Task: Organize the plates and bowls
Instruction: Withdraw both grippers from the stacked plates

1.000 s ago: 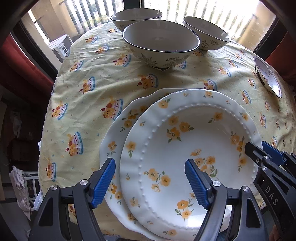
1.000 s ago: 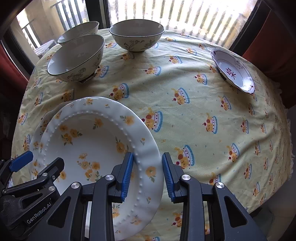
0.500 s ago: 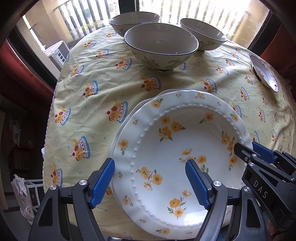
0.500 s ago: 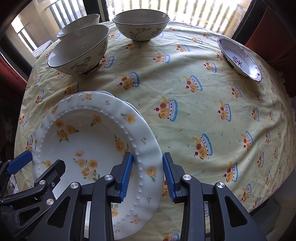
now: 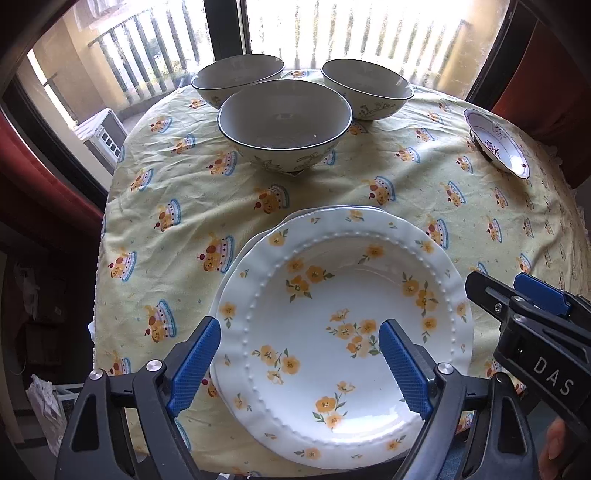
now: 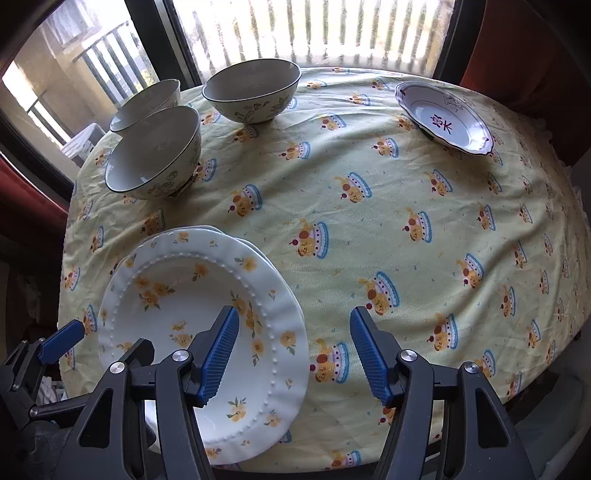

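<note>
A white plate with yellow flowers [image 5: 343,314] lies stacked on a second like plate [image 5: 236,269] at the table's near left edge; it also shows in the right wrist view [image 6: 192,295]. My left gripper [image 5: 299,365] is open above it. My right gripper [image 6: 291,350] is open, over the plate's right rim, holding nothing. Three grey-white bowls [image 5: 284,122] stand at the far left. A small dish with purple marks [image 6: 443,118] sits at the far right.
The round table wears a yellow cloth with cake prints [image 6: 406,221]. A window with railing [image 6: 314,33] lies behind it. Red curtains [image 5: 33,177] hang at both sides. The table edge runs just below the plates.
My right gripper has let go of the top plate's rim and opened wide. The plate now rests on the lower plate. Both grippers have drawn back and up.
</note>
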`<move>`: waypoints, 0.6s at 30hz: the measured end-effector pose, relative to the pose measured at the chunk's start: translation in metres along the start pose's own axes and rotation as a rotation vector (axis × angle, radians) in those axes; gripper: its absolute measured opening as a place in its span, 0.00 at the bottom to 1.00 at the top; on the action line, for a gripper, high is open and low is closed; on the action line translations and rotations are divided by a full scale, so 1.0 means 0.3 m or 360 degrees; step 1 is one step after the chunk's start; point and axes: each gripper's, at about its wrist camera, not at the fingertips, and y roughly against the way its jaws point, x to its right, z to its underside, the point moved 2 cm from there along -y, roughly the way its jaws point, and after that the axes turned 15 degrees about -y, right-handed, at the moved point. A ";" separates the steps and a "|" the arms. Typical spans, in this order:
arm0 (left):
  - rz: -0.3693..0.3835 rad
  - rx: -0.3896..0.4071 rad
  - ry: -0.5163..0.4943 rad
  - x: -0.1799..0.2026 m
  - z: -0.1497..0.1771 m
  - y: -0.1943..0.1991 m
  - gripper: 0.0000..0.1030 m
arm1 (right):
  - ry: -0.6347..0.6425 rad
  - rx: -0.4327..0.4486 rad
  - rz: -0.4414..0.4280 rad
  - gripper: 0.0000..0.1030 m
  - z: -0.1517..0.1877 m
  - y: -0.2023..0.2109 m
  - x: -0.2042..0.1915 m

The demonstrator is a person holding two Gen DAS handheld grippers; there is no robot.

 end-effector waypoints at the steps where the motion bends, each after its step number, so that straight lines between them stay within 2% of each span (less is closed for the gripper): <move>1: -0.0002 0.0011 0.0015 0.004 -0.008 0.006 0.87 | -0.0004 0.0006 -0.0016 0.64 -0.005 0.008 0.007; 5: -0.0010 0.0031 0.0019 0.042 -0.046 0.021 0.88 | 0.0015 0.0049 -0.0057 0.66 -0.032 0.034 0.034; 11: -0.0049 0.0092 0.0017 0.122 -0.111 0.055 0.88 | 0.0046 0.0101 -0.0045 0.70 -0.101 0.078 0.098; 18: -0.0079 0.0124 0.0109 0.222 -0.189 0.063 0.88 | 0.0102 0.0132 -0.0107 0.70 -0.200 0.106 0.187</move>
